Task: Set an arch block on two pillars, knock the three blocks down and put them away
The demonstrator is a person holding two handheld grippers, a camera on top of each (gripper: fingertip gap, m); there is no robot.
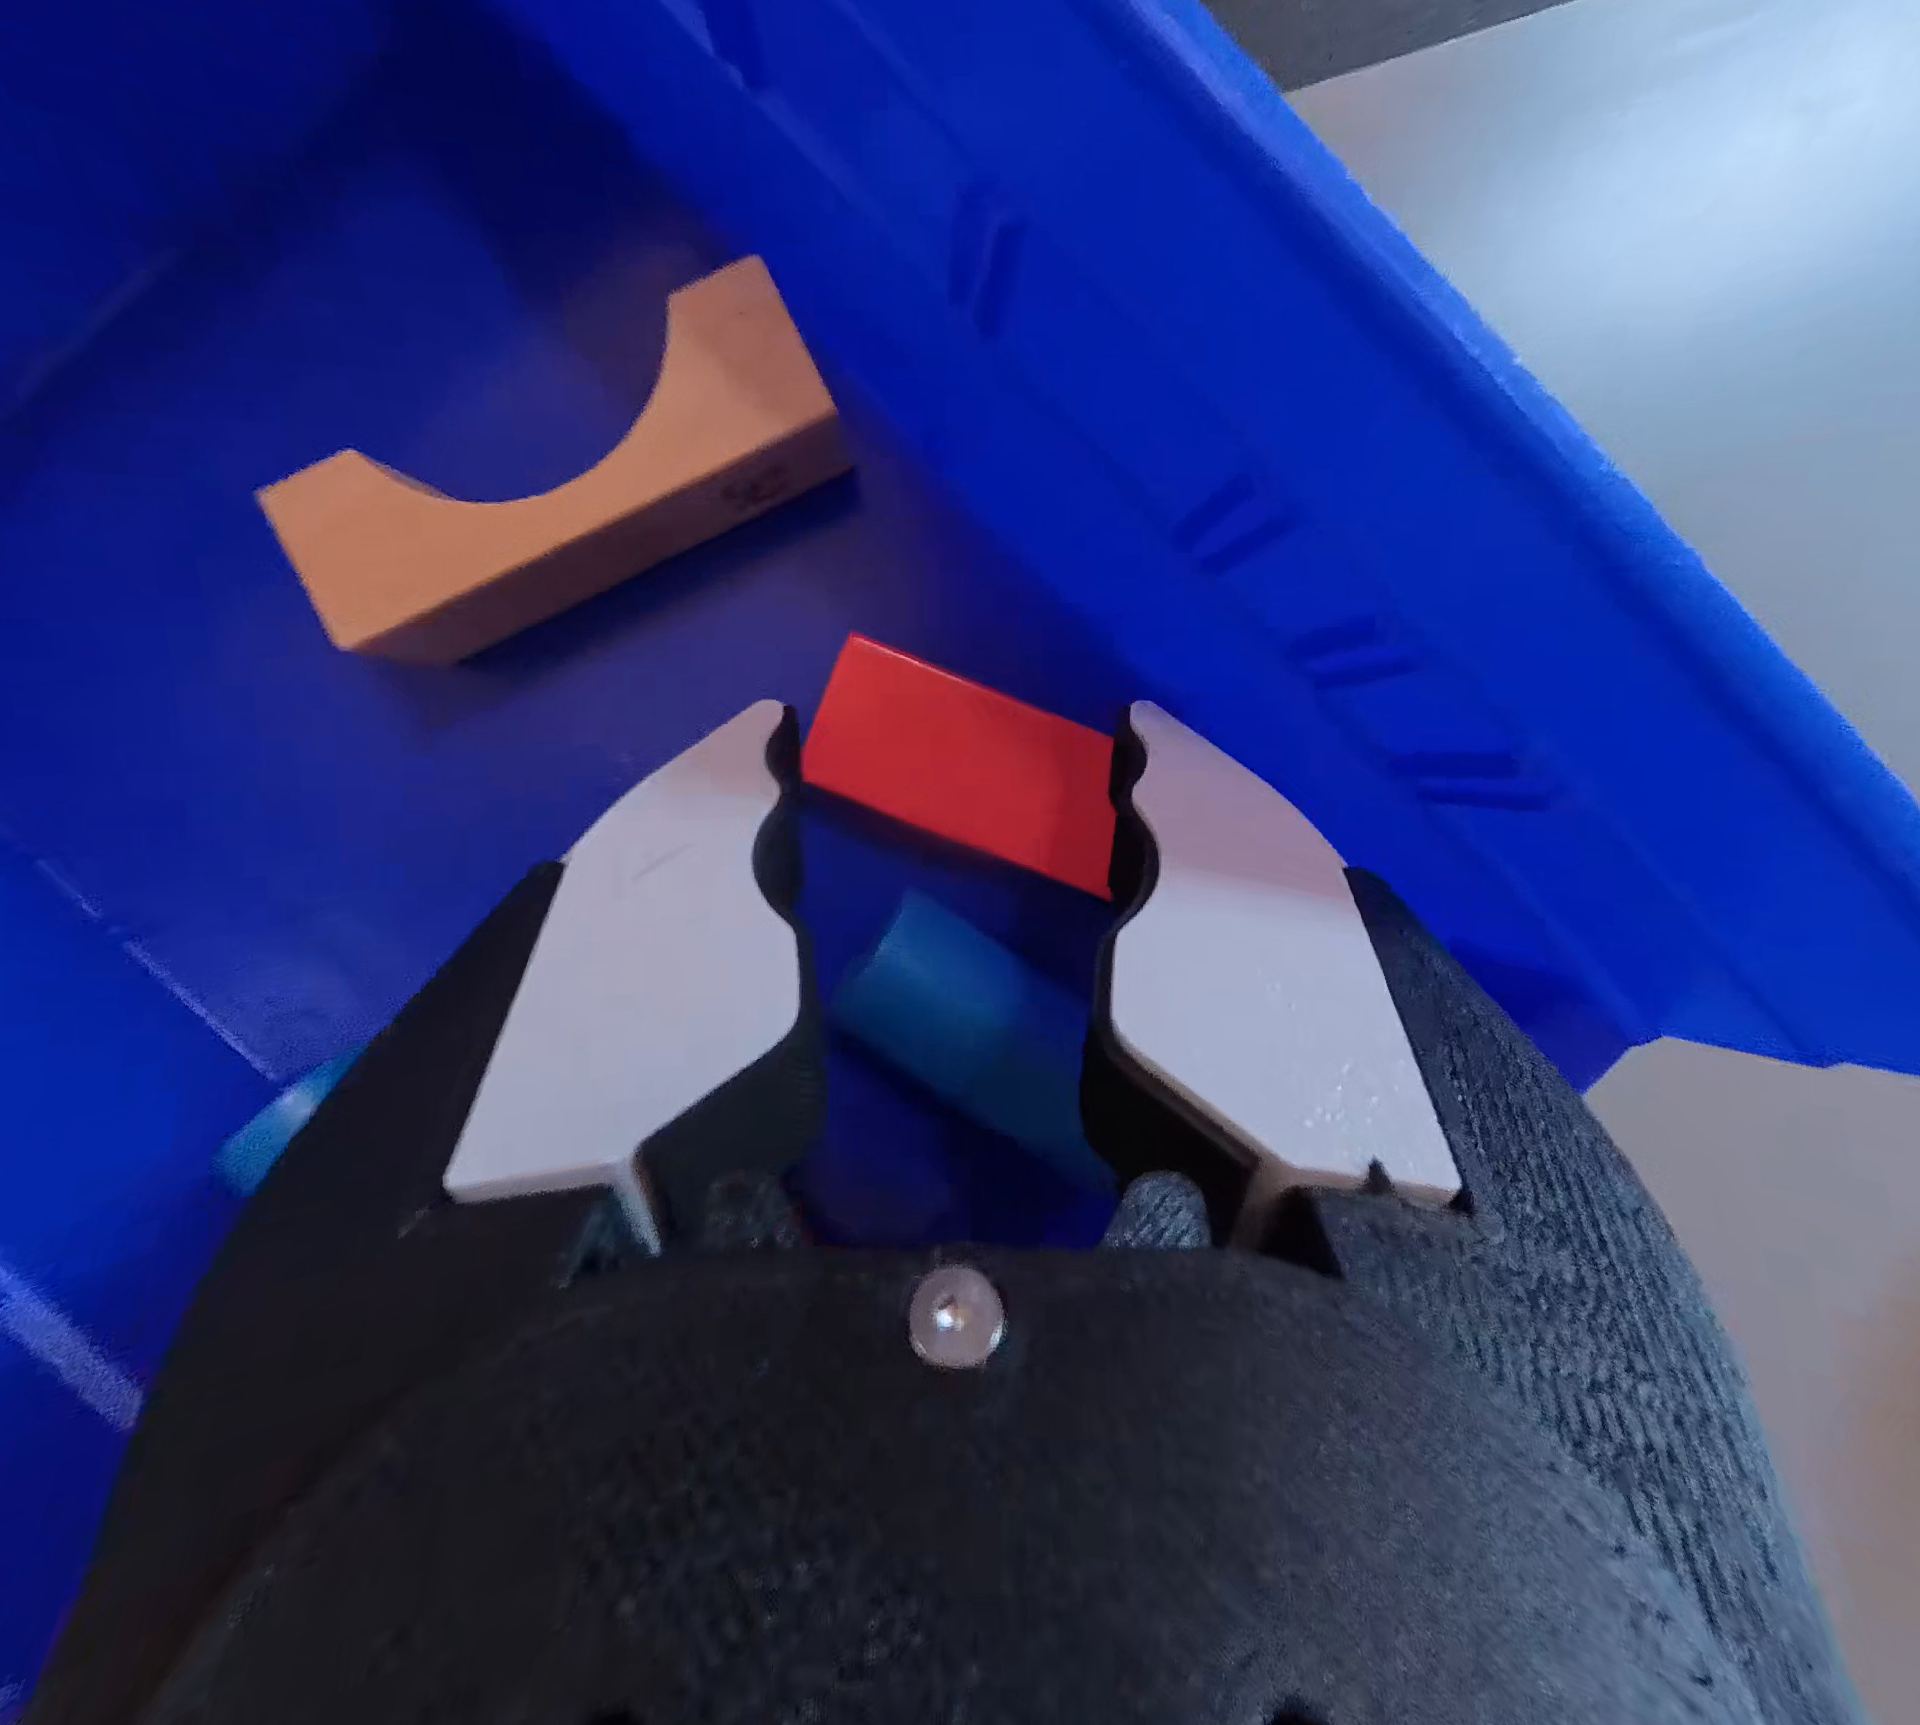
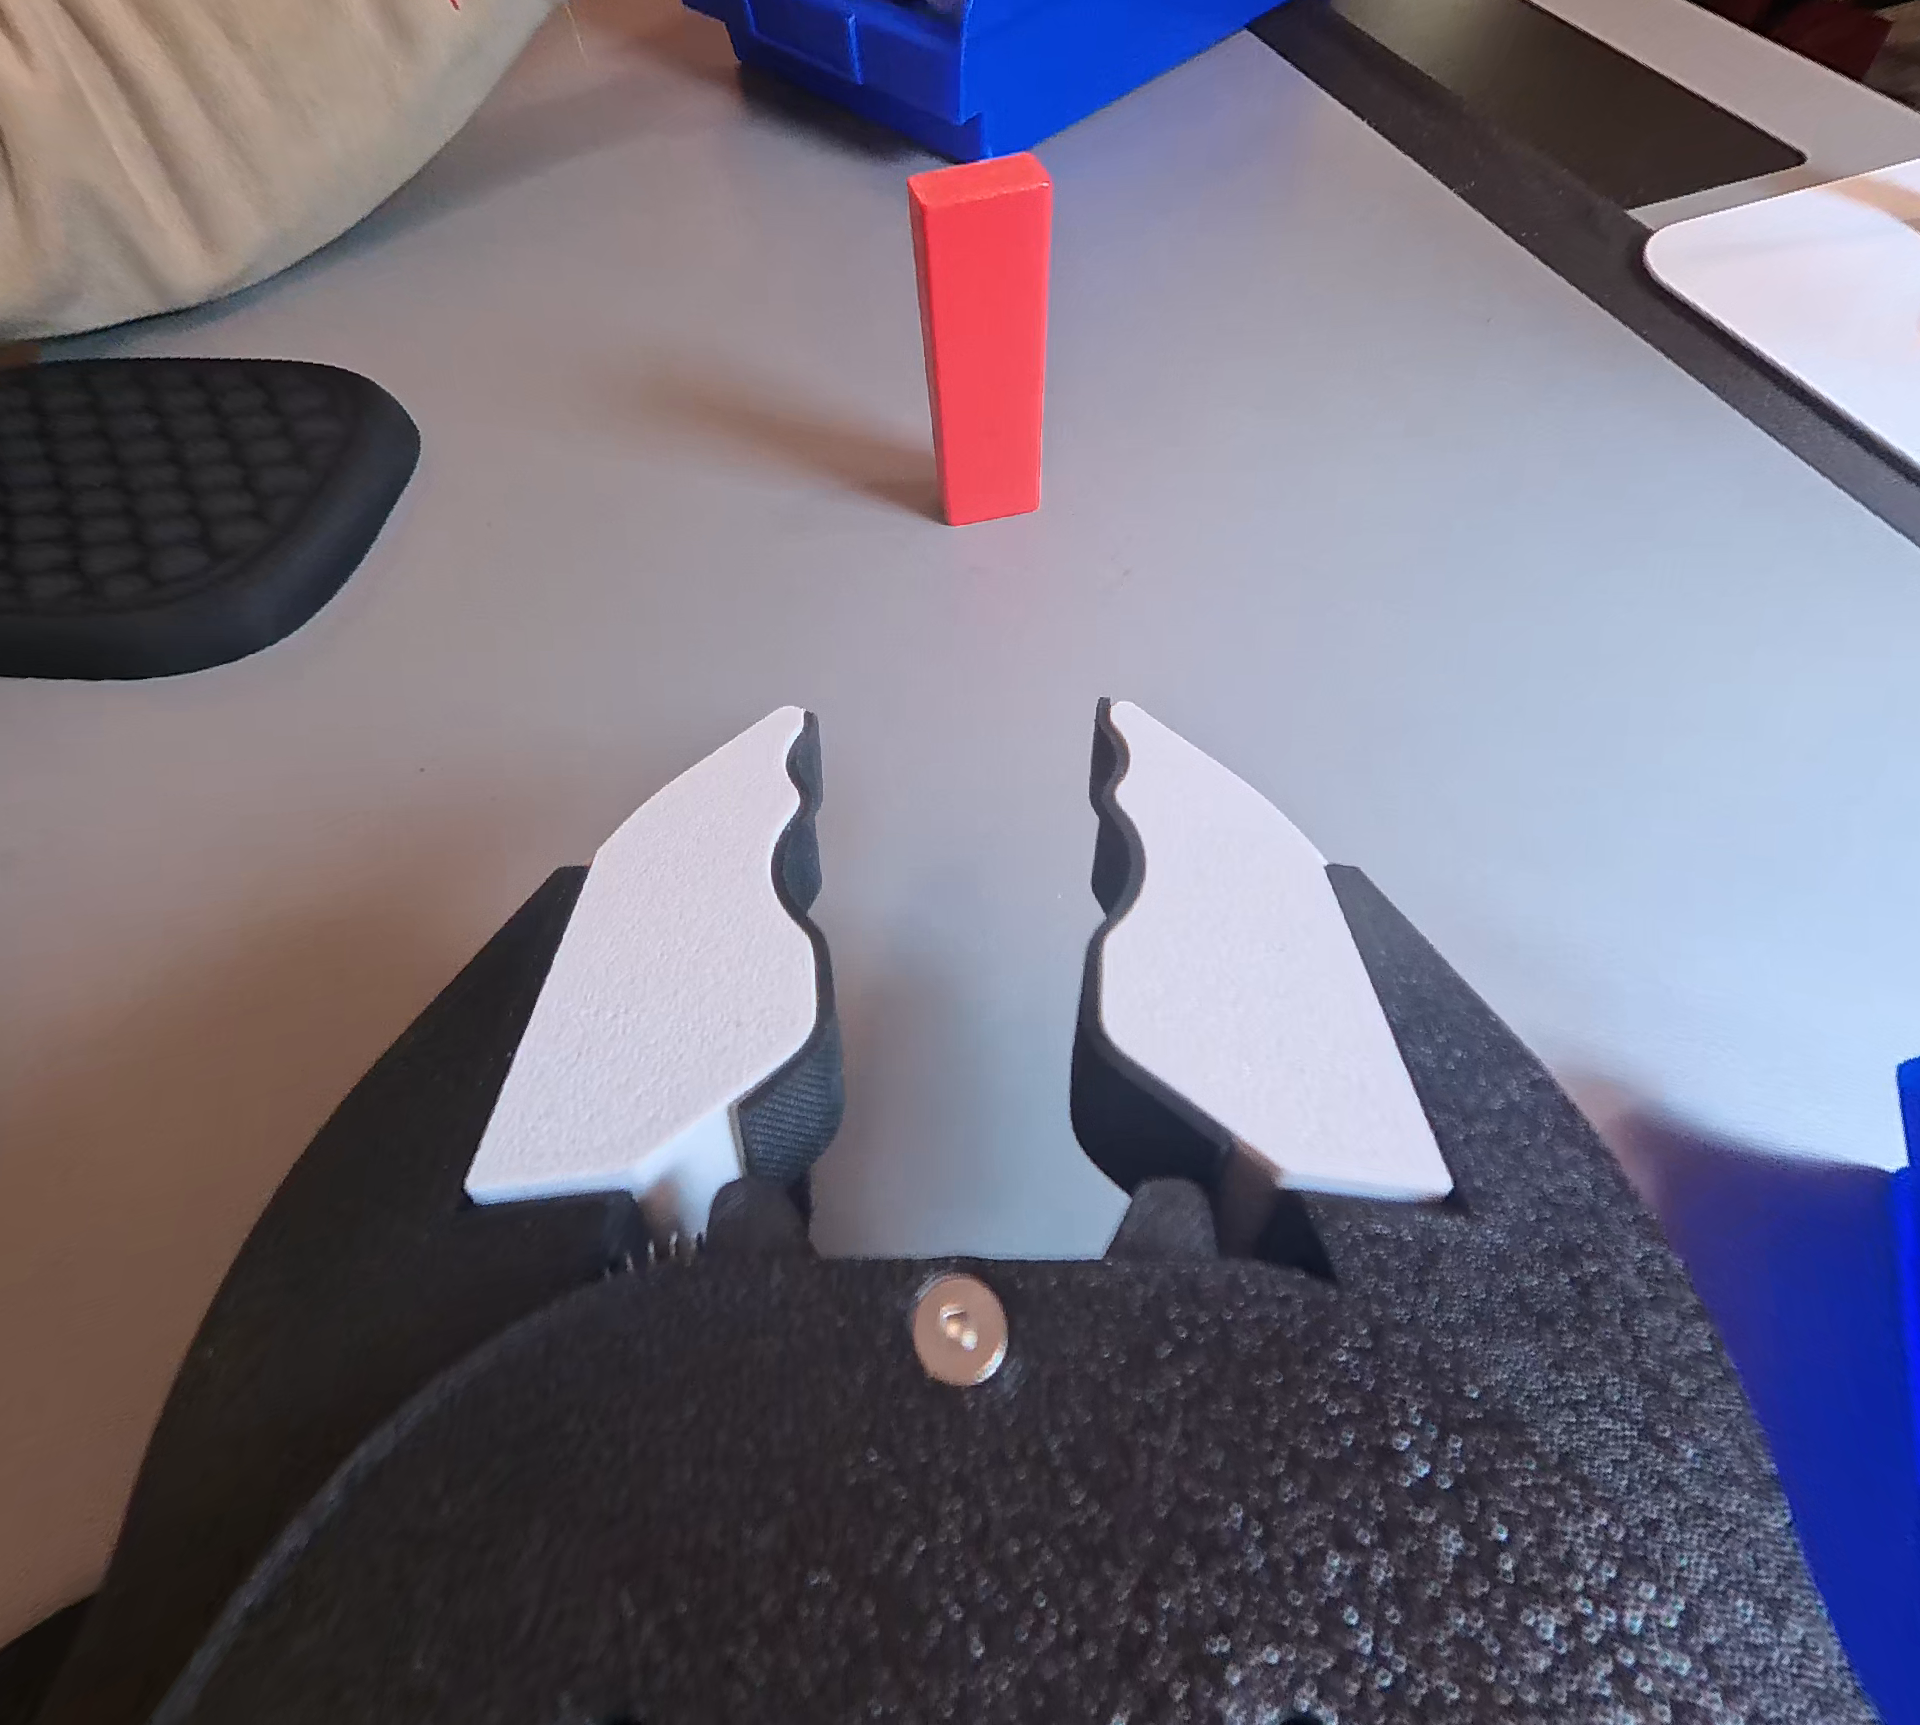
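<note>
two blocks point(image 1: 957, 780) in bin point(image 1: 1091, 241) — arch point(image 1: 551, 480)

Matt bare-wood arch block point(image 1: 540, 491) lies in a smooth plastic bin point(image 1: 1195, 304); glossy painted red pillar point(image 2: 982, 345).

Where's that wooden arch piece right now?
In the left wrist view, the arch lies flat on the floor of the blue bin, up-left of the gripper's red block.

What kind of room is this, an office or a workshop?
Probably an office or a lab desk. A smooth grey table carries a blue storage bin of toy blocks; a black mesh chair part sits at its edge, and a white pad lies nearby.
</note>
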